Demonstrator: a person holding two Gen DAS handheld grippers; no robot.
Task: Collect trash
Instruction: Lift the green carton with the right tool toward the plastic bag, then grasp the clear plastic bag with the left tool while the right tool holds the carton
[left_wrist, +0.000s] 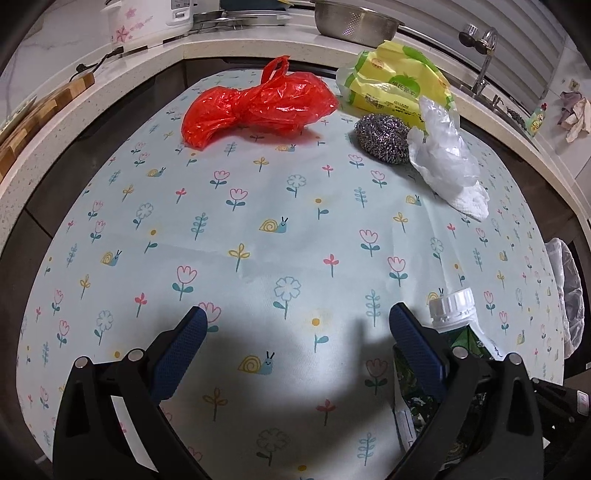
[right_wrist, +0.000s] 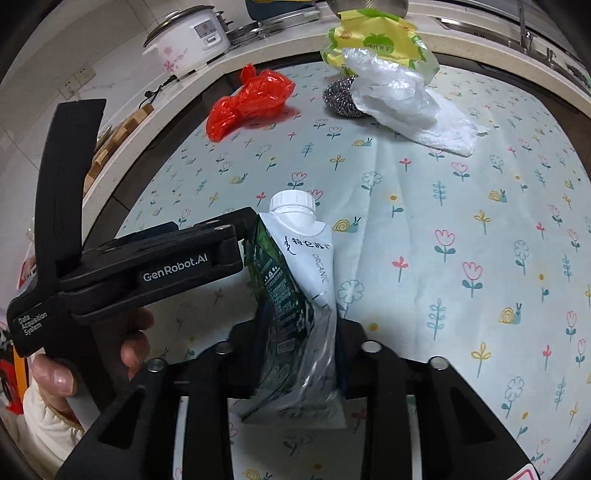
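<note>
A kitchen counter (left_wrist: 258, 48) curves round a table under a pale floral cloth (left_wrist: 295, 229). On it: one crumpled red plastic bag (left_wrist: 255, 103), one steel scourer (left_wrist: 382, 136), one white paper towel (left_wrist: 448, 166). The right gripper (right_wrist: 295, 354) pinches one flattened white-capped green-and-white carton (right_wrist: 295, 288). The left gripper (left_wrist: 295, 328) gapes empty just beside the carton.

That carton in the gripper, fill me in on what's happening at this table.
A person is clearing trash with two handheld grippers. The right gripper is shut on a squashed milk carton with a white cap. The left gripper hangs open over the flowered tablecloth, holding nothing. A red plastic bag, steel scourer, clear plastic with a paper towel and a yellow-green packet lie at the far side.
</note>
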